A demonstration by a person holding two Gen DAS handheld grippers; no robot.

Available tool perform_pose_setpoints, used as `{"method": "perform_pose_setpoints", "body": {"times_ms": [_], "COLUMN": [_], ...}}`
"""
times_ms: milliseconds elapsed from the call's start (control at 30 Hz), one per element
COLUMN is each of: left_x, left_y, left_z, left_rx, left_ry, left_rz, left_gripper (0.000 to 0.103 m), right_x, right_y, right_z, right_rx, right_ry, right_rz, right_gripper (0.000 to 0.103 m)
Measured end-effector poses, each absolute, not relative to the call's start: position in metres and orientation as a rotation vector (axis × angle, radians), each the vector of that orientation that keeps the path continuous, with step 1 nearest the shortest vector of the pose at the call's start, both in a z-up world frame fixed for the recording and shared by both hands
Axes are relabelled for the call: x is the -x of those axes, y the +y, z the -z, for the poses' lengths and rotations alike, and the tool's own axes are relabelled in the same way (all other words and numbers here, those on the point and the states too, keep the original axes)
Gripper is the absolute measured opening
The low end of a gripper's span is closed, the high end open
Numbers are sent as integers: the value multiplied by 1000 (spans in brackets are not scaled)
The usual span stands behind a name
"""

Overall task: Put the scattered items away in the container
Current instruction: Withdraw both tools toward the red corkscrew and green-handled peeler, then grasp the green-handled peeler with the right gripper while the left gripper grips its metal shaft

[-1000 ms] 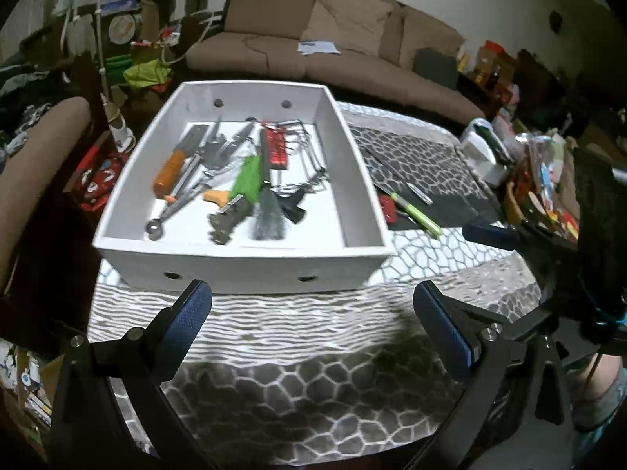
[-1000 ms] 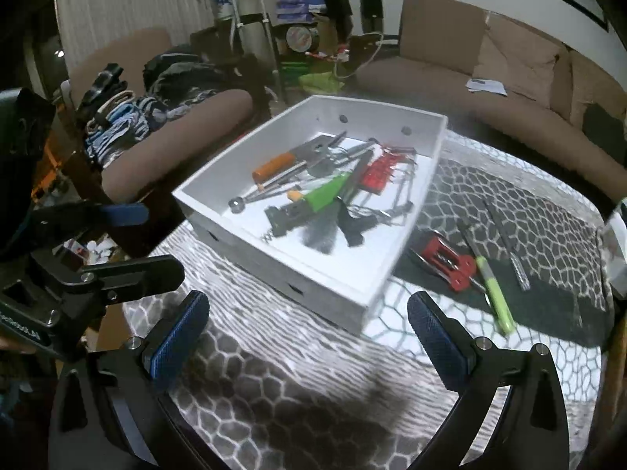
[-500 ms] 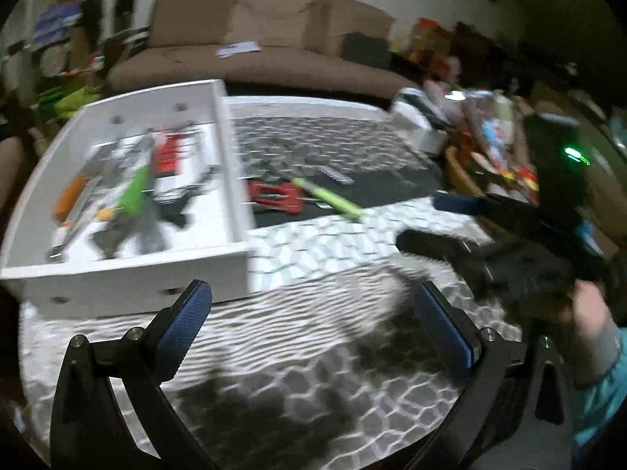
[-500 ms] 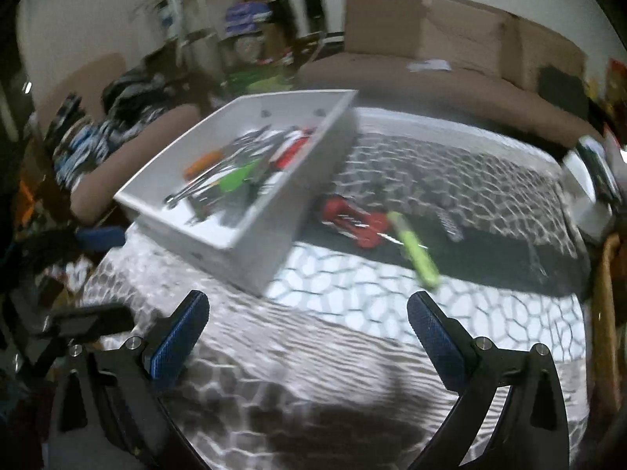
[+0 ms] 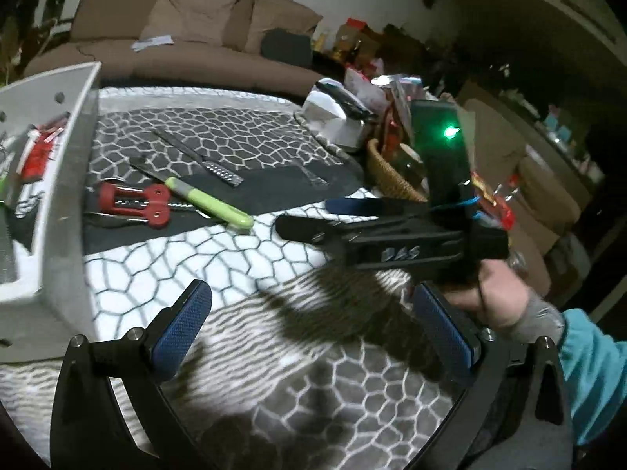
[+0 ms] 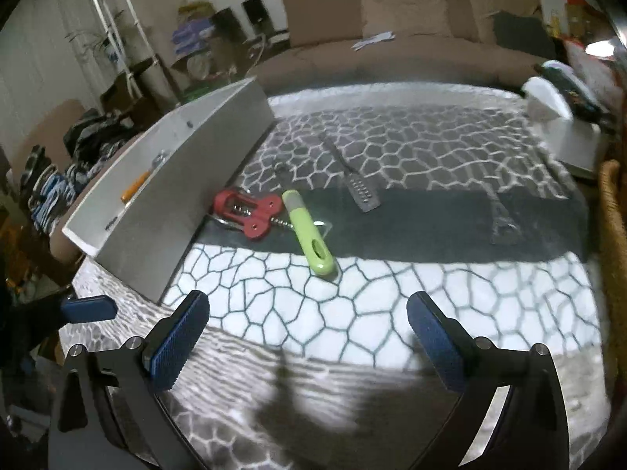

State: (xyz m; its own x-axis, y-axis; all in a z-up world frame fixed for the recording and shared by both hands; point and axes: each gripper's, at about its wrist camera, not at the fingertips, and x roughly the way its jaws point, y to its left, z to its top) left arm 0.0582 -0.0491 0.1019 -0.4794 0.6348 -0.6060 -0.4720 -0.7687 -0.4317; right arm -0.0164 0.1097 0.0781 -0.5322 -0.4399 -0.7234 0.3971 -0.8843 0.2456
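A home living rm: brown sofa (image 6: 411, 31) w/ cushions along the back wall, patterned cloth on a table (image 6: 392, 305), shelf (image 6: 117, 39) of clutter and piled clothes (image 6: 58, 164) at left.

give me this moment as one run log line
phase: approach | left gripper: open, empty | right gripper: open, empty | on table: red corkscrew, green tool | white box: part filled
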Motion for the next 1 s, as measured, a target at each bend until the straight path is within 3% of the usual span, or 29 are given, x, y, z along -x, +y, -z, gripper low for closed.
{"method": "perform_pose_setpoints", "body": {"times_ms": [167, 400, 600, 633, 667, 767, 1000], "left_x": [-33, -8, -2, -1, -1, 3, 13], "left_y": [-48, -56, -57, -57, -57, -58, -69], "left_z": [-87, -62, -57, -57, -56, -51, -34], "left_rx": [1060, 1145, 1161, 1168, 1174, 1191, 1235], "left_ry": [-316, -434, -497, -506, -515, -545, -761], "left_rz": [-2204, -2147, -2114, -2108, -2103, -2099, -2018], "left_gripper": [103, 103, 103, 103, 103, 103, 103], "right_x": [45, 82, 98, 99, 100, 96, 34], "right_y": [87, 64, 55, 56, 60, 75, 101], "right_z": [-63, -35, -19, -20, -20, -22, -34], "right_rx": [-1133, -1199, -1249, -1260, -1273, -1299, -1359], "right_ry": [22, 46, 78, 91, 89, -9, -2], "right_rz": [2327, 2247, 2232, 2245, 2252, 2224, 2193], "right_gripper": [94, 77, 44, 30, 24, 22, 21]}}
